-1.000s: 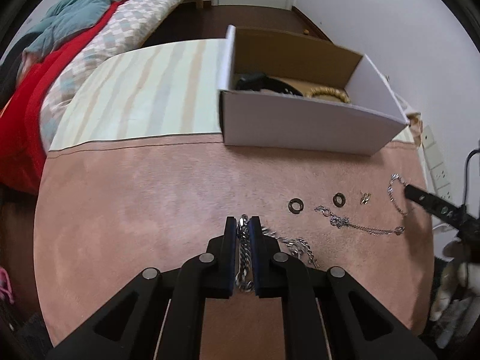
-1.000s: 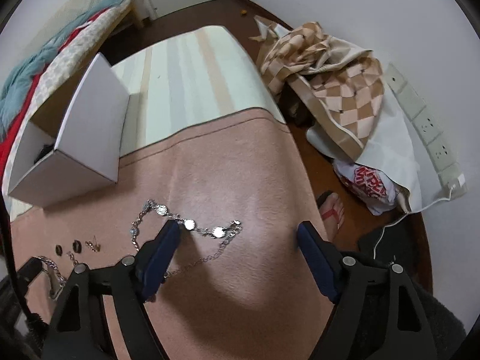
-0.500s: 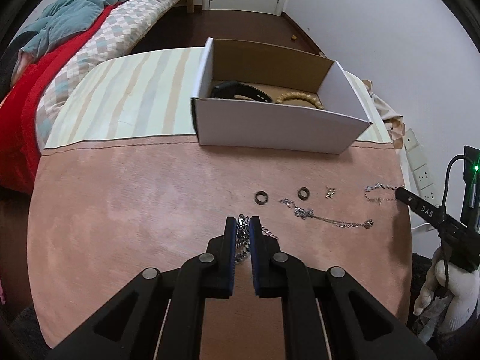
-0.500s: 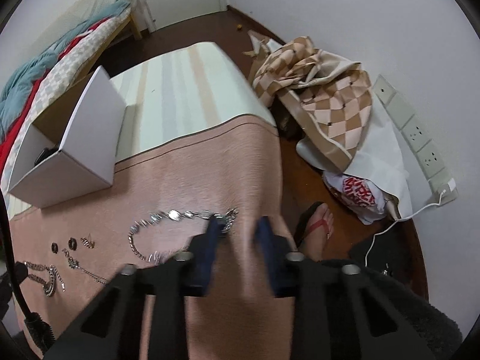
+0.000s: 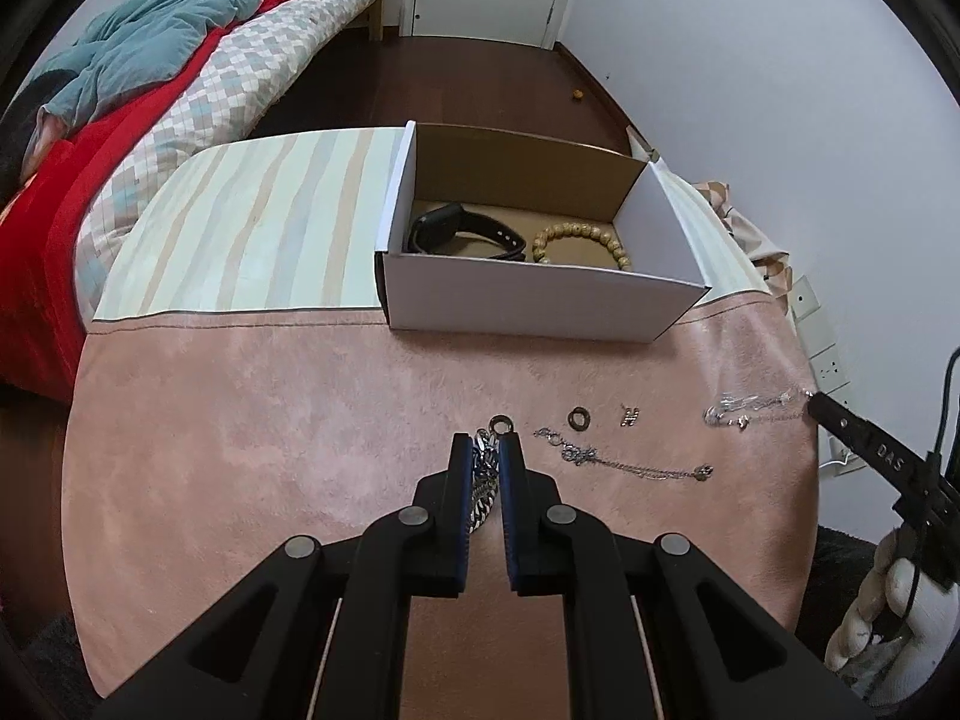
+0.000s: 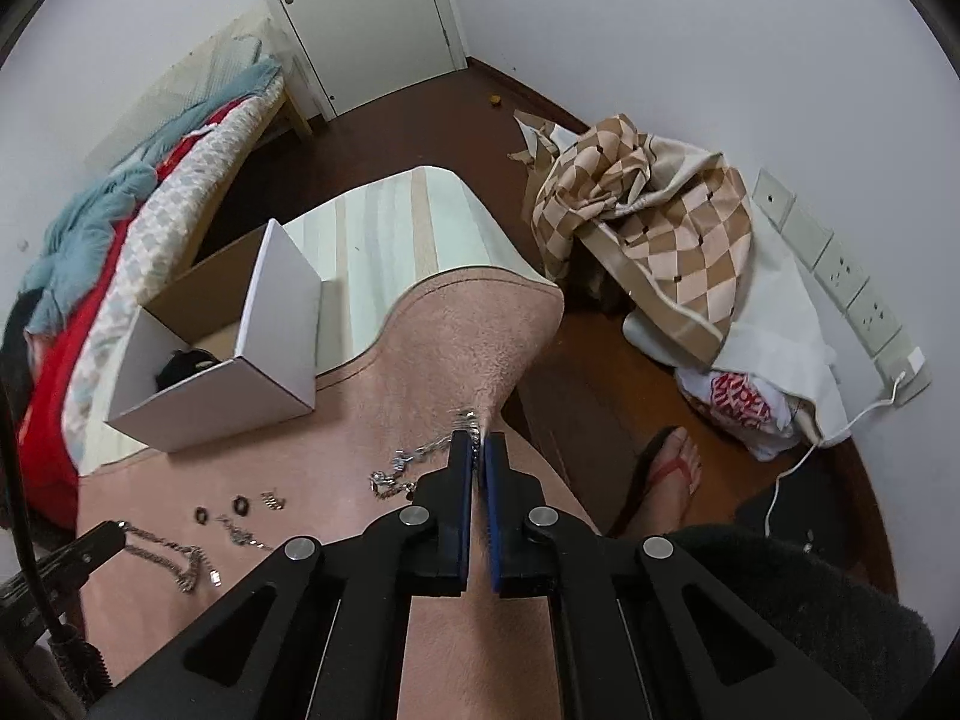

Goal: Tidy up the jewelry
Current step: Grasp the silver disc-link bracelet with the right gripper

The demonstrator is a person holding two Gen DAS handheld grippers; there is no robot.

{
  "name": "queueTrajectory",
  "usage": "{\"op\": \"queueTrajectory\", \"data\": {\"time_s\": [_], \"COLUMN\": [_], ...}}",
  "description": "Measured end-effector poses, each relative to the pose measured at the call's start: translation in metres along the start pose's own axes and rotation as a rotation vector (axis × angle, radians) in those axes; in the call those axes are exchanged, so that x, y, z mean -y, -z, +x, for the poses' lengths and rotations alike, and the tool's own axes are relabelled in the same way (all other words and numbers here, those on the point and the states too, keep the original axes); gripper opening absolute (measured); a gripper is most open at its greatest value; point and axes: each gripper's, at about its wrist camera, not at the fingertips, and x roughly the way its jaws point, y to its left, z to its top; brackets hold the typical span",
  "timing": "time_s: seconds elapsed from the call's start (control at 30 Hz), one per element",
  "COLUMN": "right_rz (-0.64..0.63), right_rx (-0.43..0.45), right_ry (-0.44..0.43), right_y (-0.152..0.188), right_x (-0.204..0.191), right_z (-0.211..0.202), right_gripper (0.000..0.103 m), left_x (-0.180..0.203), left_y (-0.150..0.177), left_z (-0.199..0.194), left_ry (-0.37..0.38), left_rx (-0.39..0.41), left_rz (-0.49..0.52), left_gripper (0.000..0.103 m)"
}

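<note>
My left gripper (image 5: 485, 447) is shut on a thick silver chain (image 5: 483, 480), lifted above the pink mat (image 5: 240, 450). My right gripper (image 6: 478, 444) is shut on a silver disc bracelet (image 6: 414, 459), which trails down to the mat; it also shows in the left wrist view (image 5: 744, 411). Two dark rings (image 5: 579, 417), a small gold earring (image 5: 629, 417) and a thin silver necklace (image 5: 624, 463) lie on the mat. An open white box (image 5: 540, 300) behind them holds a black watch (image 5: 462, 231) and a bead bracelet (image 5: 579, 243).
The mat covers a table with a striped cloth (image 5: 252, 228) at the far end. A bed (image 5: 150, 78) stands to the left. A checked cloth pile (image 6: 660, 228), wall sockets (image 6: 840, 276) and a sandalled foot (image 6: 672, 468) are to the right.
My right gripper closed on the disc bracelet and lifted one end. My left gripper rose higher with the thick chain, whose tail came off the mat.
</note>
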Motion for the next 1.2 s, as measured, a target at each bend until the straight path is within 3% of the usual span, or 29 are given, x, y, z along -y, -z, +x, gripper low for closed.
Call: {"op": "queueTrajectory", "data": {"time_s": [0.17, 0.23, 0.4, 0.43, 0.47, 0.53, 0.6, 0.7, 0.83, 0.9, 0.93, 1.0, 1.1, 1.13, 1.2], "right_rz": [0.018, -0.031, -0.096, -0.103, -0.110, -0.117, -0.128, -0.145, -0.201, -0.214, -0.221, -0.266, -0.319, -0.353, -0.348], "right_rx": [-0.008, -0.046, -0.056, -0.042, -0.025, 0.024, 0.067, -0.024, -0.173, -0.232, -0.249, -0.198, -0.179, -0.173, -0.180], "right_ry": [-0.043, -0.058, -0.018, -0.017, -0.022, -0.017, -0.030, -0.100, -0.090, -0.073, -0.054, -0.016, 0.044, 0.060, 0.040], "right_y": [0.007, 0.008, 0.004, 0.003, 0.000, -0.004, -0.010, -0.014, -0.001, 0.007, 0.011, 0.013, 0.020, 0.022, 0.025], "right_x": [0.007, 0.001, -0.015, -0.017, -0.020, -0.025, -0.031, -0.041, -0.052, -0.053, -0.052, -0.057, -0.063, -0.065, -0.064], "right_z": [-0.011, -0.007, -0.009, -0.012, -0.017, -0.029, -0.041, -0.026, 0.024, 0.048, 0.057, 0.057, 0.060, 0.060, 0.060], "right_gripper": [0.000, 0.000, 0.004, 0.016, 0.038, 0.058, 0.058, 0.058, 0.057, 0.047, 0.046, 0.045, 0.028, 0.007, 0.006], "left_x": [0.002, 0.004, 0.005, 0.005, 0.004, 0.002, 0.000, -0.002, -0.003, -0.004, -0.004, -0.005, -0.005, -0.004, -0.003], "left_y": [0.002, 0.003, 0.002, 0.003, 0.002, 0.000, -0.002, -0.003, -0.002, 0.000, 0.000, 0.002, 0.004, 0.003, 0.003], "left_z": [0.002, 0.003, 0.005, 0.005, 0.005, 0.004, 0.004, 0.005, 0.010, 0.013, 0.014, 0.016, 0.019, 0.019, 0.017], "left_ry": [0.010, 0.012, 0.014, 0.014, 0.012, 0.010, 0.009, 0.009, 0.006, 0.002, 0.002, -0.002, -0.002, -0.002, 0.000], "left_rx": [-0.007, -0.010, -0.015, -0.014, -0.013, -0.012, -0.010, -0.013, -0.021, -0.028, -0.032, -0.039, -0.049, -0.049, -0.045], "left_rz": [0.000, 0.001, -0.001, 0.000, -0.002, -0.006, -0.012, -0.018, -0.021, -0.020, -0.020, -0.020, -0.019, -0.018, -0.015], "left_gripper": [0.006, 0.006, 0.006, 0.006, 0.006, 0.006, 0.006, 0.006, 0.006, 0.006, 0.006, 0.006, 0.006, 0.006, 0.006]}}
